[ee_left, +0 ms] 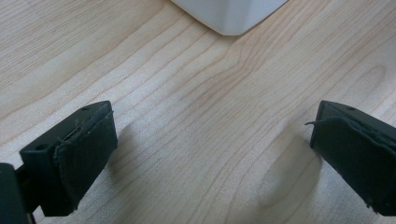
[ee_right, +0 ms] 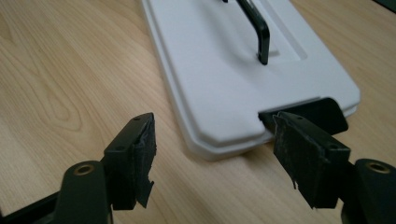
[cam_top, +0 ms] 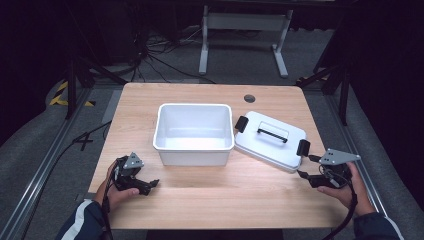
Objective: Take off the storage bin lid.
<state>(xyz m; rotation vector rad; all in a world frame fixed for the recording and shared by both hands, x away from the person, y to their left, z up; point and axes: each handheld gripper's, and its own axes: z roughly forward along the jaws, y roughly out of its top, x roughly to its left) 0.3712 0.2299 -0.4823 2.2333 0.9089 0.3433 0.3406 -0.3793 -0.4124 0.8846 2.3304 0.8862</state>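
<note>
Here the flat white lid (cam_top: pixel 270 139) carries a black handle (cam_top: pixel 272 134).

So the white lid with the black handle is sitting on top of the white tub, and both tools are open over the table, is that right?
Not quite. The high view shows the lid lying flat on the table beside the tub, to its right, not on top. Both the left tool and right tool are open.

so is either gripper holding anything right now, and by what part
Nothing is held. The left gripper has open jaws over bare table; the right gripper has open jaws near the lid.
</note>
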